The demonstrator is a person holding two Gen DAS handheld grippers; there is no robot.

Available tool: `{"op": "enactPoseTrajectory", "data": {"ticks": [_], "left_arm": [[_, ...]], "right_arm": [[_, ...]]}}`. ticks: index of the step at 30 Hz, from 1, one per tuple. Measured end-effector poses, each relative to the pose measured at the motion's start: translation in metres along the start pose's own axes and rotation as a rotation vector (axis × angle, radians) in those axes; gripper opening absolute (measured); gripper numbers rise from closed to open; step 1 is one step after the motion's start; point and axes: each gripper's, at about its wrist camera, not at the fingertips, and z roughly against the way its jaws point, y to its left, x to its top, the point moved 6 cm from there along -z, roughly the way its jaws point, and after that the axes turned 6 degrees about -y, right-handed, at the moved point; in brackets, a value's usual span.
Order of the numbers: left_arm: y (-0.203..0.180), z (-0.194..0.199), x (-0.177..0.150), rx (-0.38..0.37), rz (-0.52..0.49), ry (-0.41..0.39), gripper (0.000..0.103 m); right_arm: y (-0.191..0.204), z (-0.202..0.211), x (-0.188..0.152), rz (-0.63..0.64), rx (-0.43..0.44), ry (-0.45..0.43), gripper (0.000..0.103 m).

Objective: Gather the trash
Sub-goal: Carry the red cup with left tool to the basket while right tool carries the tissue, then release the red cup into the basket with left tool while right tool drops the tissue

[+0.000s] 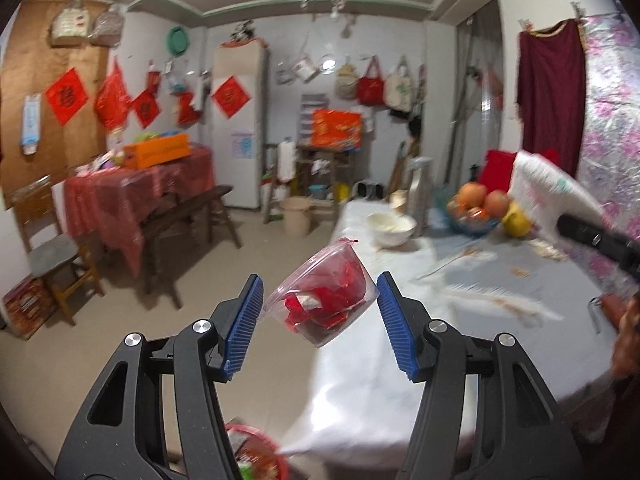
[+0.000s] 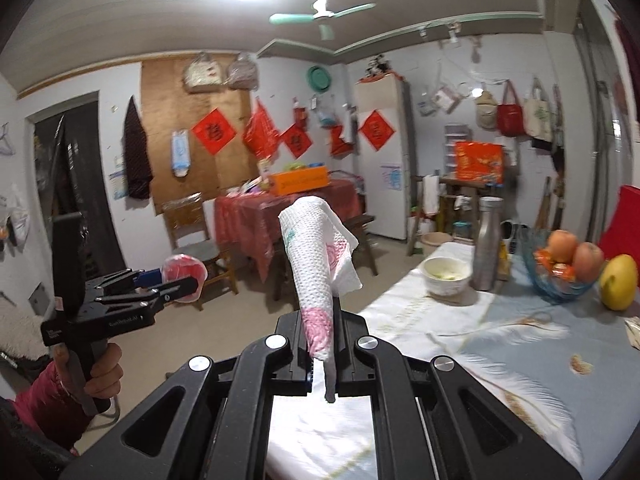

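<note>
A clear plastic cup [image 1: 325, 295] with red wrappers inside hangs tilted in the air between the blue pads [image 1: 244, 320] of my left gripper [image 1: 320, 322]. The jaws stand wide and touch nothing, so the cup is loose. The cup [image 2: 185, 276] and left gripper [image 2: 176, 280] also show in the right wrist view at the left, above the floor. My right gripper [image 2: 322, 332] is shut on a crumpled white paper towel with pink print [image 2: 316, 264], held up off the table's edge. That towel [image 1: 548, 196] shows at the right in the left wrist view.
A red trash basket [image 1: 256, 456] with wrappers stands on the floor below the left gripper. The table with a pale cloth [image 2: 500, 352] carries a white bowl [image 2: 446, 276], a metal bottle [image 2: 489, 242], a fruit bowl [image 2: 560, 276], a mango [image 2: 620, 282] and peel scraps [image 2: 580, 364].
</note>
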Motion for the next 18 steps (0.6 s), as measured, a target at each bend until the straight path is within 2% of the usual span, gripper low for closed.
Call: {"op": "enactPoseTrajectory", "data": {"ticks": [3, 6, 11, 18], "left_arm": [[0.043, 0.000, -0.027, 0.073, 0.014, 0.070, 0.058], [0.085, -0.007, -0.057, 0.111, 0.072, 0.155, 0.058], [0.143, -0.022, -0.114, 0.134, 0.184, 0.289, 0.058], [0.175, -0.056, -0.209, 0.114, 0.273, 0.494, 0.058]], "right_arm": [[0.026, -0.019, -0.004, 0.016, 0.048, 0.043, 0.007], [0.050, -0.038, -0.010, 0.026, 0.093, 0.086, 0.007], [0.095, -0.074, -0.029, 0.048, 0.173, 0.182, 0.007], [0.141, -0.120, -0.067, 0.059, 0.255, 0.329, 0.007]]}}
